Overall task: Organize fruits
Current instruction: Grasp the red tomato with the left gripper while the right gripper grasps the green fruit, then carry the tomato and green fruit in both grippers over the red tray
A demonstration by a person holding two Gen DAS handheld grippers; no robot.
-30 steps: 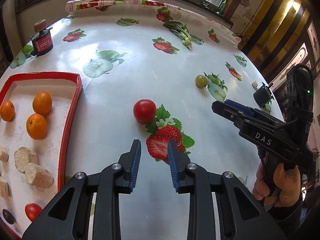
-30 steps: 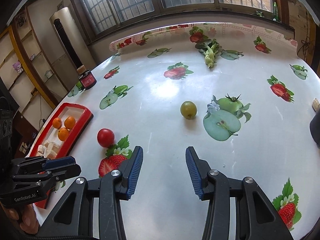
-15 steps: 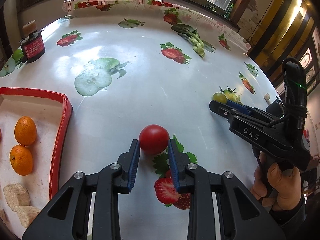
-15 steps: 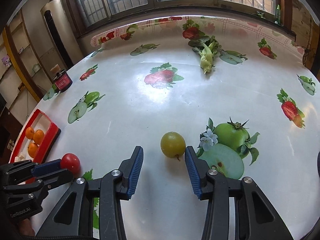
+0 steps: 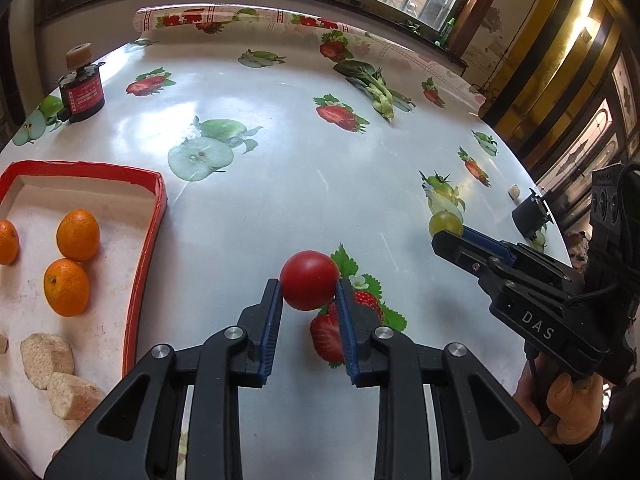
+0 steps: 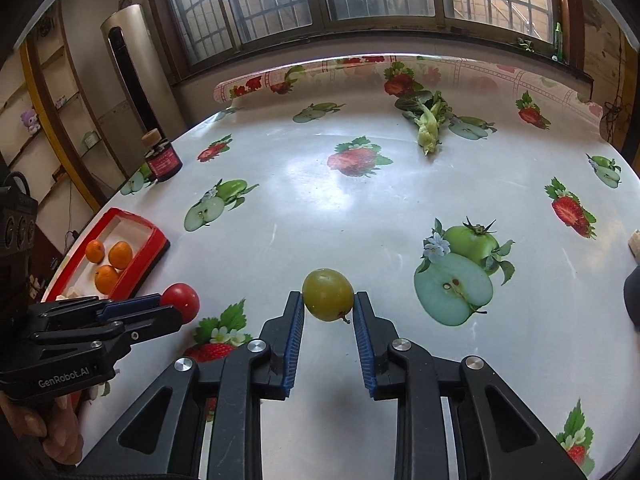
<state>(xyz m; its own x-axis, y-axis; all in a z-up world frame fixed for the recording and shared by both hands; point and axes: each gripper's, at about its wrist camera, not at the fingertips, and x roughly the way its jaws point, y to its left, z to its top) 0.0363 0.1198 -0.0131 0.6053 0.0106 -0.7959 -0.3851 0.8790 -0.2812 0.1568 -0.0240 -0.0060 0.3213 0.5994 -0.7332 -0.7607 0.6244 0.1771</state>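
A red tomato [image 5: 309, 280] sits on the fruit-print tablecloth between the blue pads of my left gripper [image 5: 308, 292], which touch both its sides. It also shows in the right wrist view [image 6: 181, 300]. A green plum [image 6: 328, 294] lies between the tips of my right gripper [image 6: 329, 304], whose pads touch it. The plum also shows in the left wrist view [image 5: 445, 222]. A red tray [image 5: 150, 240] at the left holds three oranges [image 5: 78, 234] and pale bread chunks [image 5: 47, 354].
A dark jar [image 5: 82, 90] with a cork lid stands at the table's far left. A green leafy vegetable [image 5: 376, 88] lies at the far side. A small dark object [image 5: 530, 216] sits near the right edge. The person's hand [image 5: 568, 404] holds the right gripper.
Both grippers have moved forward over the table. The tomato now sits between the left pads and the plum between the right pads, both with jaws narrowed onto them.
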